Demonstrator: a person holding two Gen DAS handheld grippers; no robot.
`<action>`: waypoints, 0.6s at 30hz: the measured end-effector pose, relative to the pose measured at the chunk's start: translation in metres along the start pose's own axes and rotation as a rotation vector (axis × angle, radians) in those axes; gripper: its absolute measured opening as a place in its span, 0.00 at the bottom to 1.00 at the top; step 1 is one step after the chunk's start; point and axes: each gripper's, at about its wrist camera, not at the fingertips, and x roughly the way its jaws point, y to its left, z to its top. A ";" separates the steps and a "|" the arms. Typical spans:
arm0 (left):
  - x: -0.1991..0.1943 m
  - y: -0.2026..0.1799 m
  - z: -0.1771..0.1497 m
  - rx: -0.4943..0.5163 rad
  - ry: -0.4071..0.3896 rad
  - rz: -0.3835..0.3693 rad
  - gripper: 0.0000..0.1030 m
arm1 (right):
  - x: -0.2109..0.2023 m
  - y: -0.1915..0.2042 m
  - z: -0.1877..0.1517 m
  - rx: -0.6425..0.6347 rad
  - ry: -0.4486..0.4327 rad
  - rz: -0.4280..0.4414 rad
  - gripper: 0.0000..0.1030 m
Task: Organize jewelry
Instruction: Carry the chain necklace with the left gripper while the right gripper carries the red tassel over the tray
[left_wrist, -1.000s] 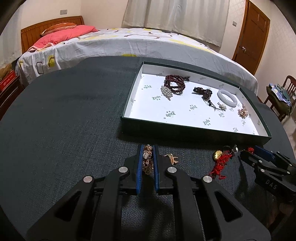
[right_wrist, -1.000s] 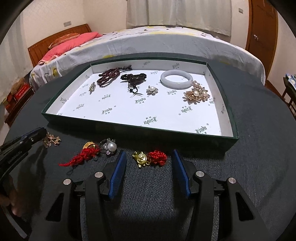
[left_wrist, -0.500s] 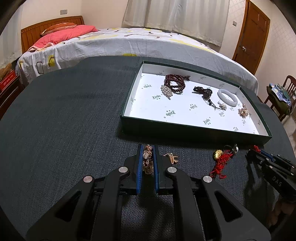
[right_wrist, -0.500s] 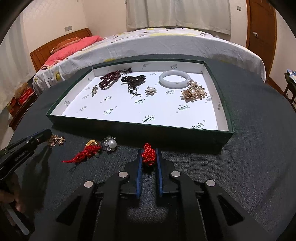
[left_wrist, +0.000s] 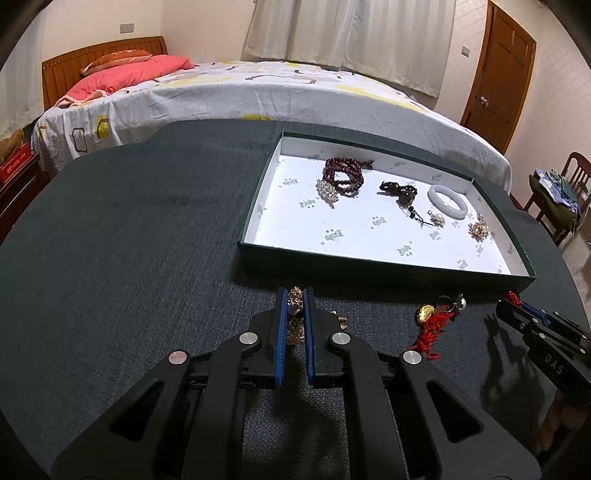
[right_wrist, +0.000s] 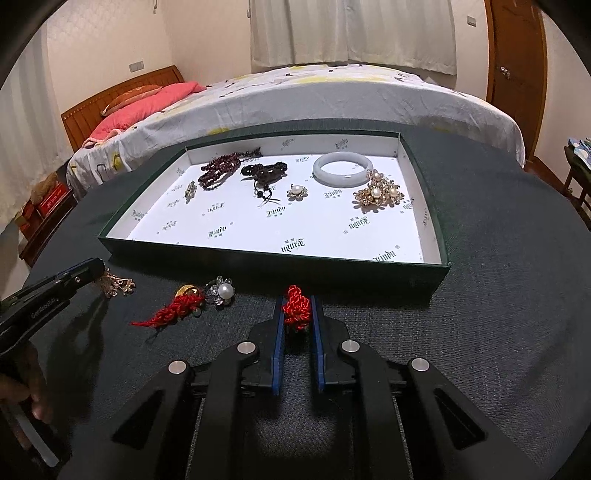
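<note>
1. Snagging risk: left gripper (left_wrist: 294, 310) jaws are clamped on a gold chain piece (left_wrist: 295, 301) trailing onto the surface (left_wrist: 129, 258); lifting could shed it before the tray (left_wrist: 384, 267).
2. Right gripper (right_wrist: 297, 312) jaws, just closed, pinch the red knot charm (right_wrist: 296, 308); the soft cord may slip.

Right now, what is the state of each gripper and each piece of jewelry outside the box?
Left gripper: shut on the gold brooch.
Right gripper: shut on the red knot charm.
Red tassel charm: lying loose on the table.
Pearl brooch: lying loose beside the tassel.
Box: open, holding six pieces.
</note>
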 end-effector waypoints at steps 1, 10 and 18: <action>-0.002 -0.001 0.001 0.001 -0.005 0.001 0.08 | -0.001 0.000 0.000 0.000 -0.003 0.000 0.13; -0.021 -0.005 0.009 0.012 -0.058 0.004 0.08 | -0.013 -0.003 0.003 0.009 -0.035 0.011 0.13; -0.038 -0.012 0.017 0.023 -0.101 -0.009 0.08 | -0.026 -0.002 0.008 0.010 -0.066 0.018 0.13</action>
